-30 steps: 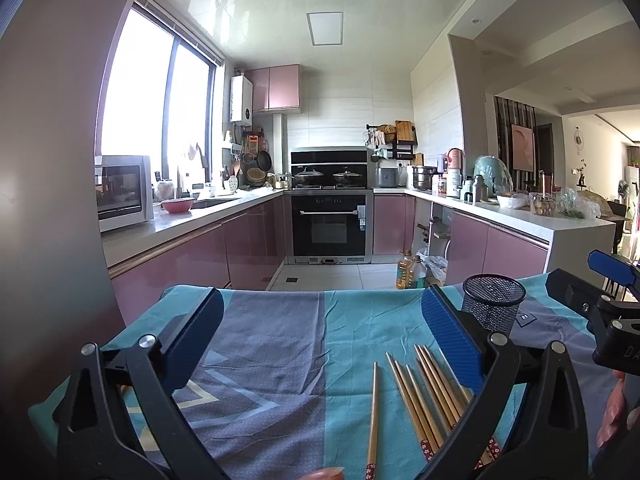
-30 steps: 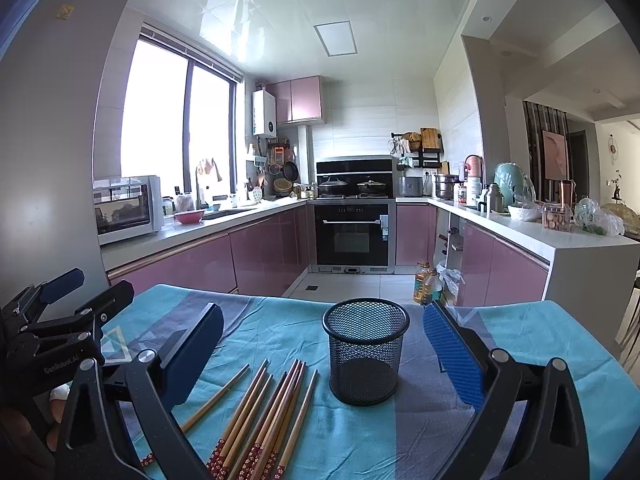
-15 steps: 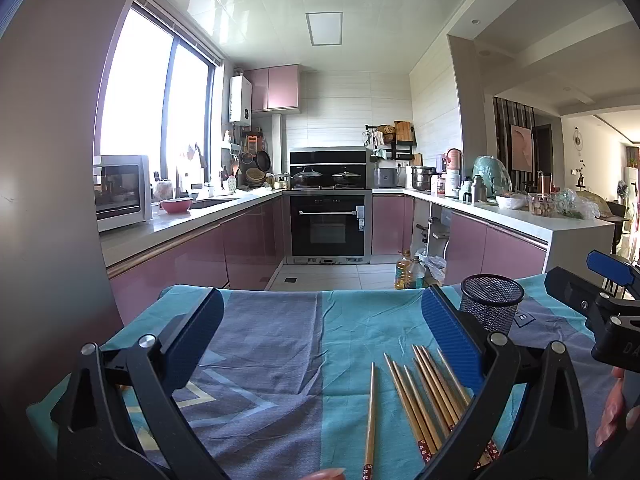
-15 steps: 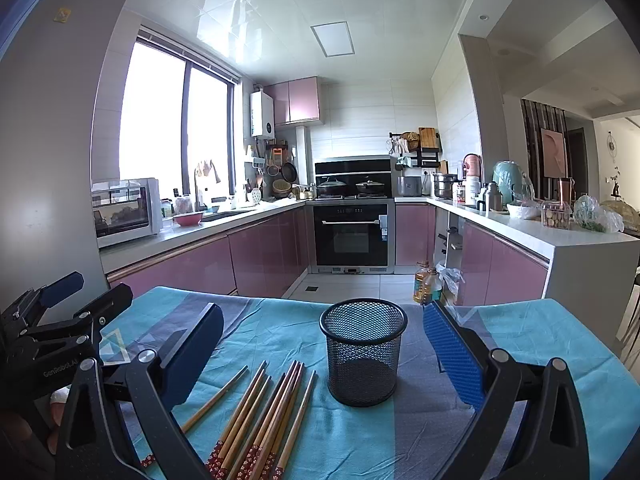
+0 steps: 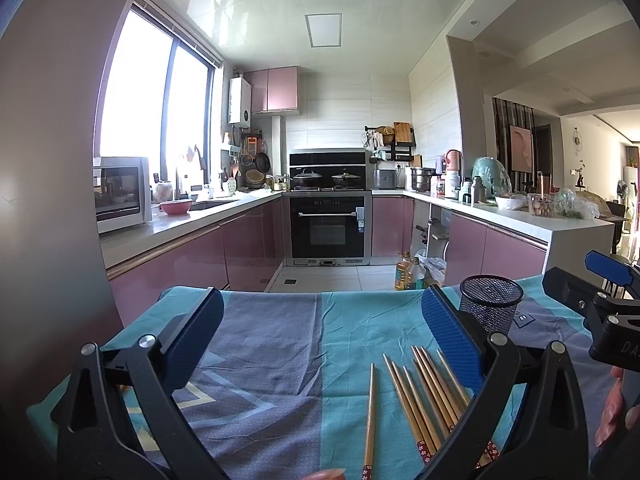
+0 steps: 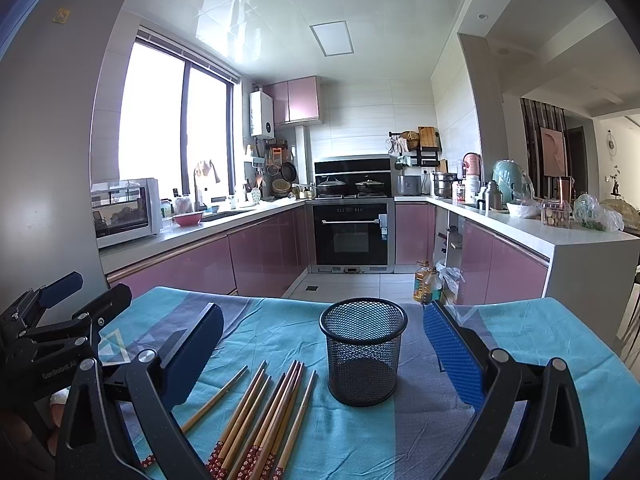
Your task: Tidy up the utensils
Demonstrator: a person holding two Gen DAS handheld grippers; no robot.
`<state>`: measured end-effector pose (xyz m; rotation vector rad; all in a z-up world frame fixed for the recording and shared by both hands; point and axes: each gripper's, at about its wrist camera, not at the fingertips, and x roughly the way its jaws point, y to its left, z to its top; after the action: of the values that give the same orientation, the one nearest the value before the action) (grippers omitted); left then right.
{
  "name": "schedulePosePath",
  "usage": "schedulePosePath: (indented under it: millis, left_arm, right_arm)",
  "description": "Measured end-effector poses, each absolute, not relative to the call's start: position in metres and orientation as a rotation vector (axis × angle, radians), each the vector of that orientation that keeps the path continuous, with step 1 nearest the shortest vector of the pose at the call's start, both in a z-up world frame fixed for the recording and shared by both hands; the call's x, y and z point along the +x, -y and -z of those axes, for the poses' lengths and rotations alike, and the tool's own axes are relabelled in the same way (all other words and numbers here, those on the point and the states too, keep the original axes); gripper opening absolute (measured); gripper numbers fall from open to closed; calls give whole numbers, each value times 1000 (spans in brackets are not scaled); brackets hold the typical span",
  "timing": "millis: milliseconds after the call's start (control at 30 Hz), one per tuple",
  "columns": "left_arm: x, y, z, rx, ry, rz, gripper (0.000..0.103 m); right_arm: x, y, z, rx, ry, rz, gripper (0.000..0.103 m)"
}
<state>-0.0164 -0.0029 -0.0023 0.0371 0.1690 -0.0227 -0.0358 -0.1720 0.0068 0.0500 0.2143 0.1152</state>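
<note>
1. Chopsticks [image 6: 262, 416] lie flat on the blue tablecloth [image 6: 532, 328], fanned in a loose bundle just left of the black mesh cup [image 6: 363, 350], their patterned red ends toward the camera; one stick [image 6: 212, 400] lies apart, further left of the cup.
2. Mesh cup stands upright with nothing visible inside, so no utensil appears to have been sorted yet.
3. Right gripper [image 6: 320, 356] hovers above the cloth with its jaws spread wide and nothing between them; the cup sits in the gap ahead.
4. Left gripper [image 5: 320, 336] is likewise wide apart and holding nothing, left of the cup, with the chopsticks [image 5: 424, 392] near its right finger [image 5: 448, 340].
5. Judged step: reaching for a first pick. Good practice would be to take the lone stick or an outer one of the bundle, since the packed ones touch and could drag neighbours.
6. Pinch near the middle so the stick stays level, then tip it upright before lowering it into the cup.
7. Risk: the light cup may tip if a stick strikes its rim.
</note>
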Motion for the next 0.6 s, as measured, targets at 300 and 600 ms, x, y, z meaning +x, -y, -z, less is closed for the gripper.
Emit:
schedulePosePath:
  millis: [300, 600]
  left_arm:
    - [-16, 3, 3, 38, -170, 22, 97]
    - [-16, 4, 3, 39, -170, 21, 97]
  right_arm:
    - [-35, 172, -6, 51, -216, -114, 97]
    - [-34, 171, -6, 54, -221, -112, 97]
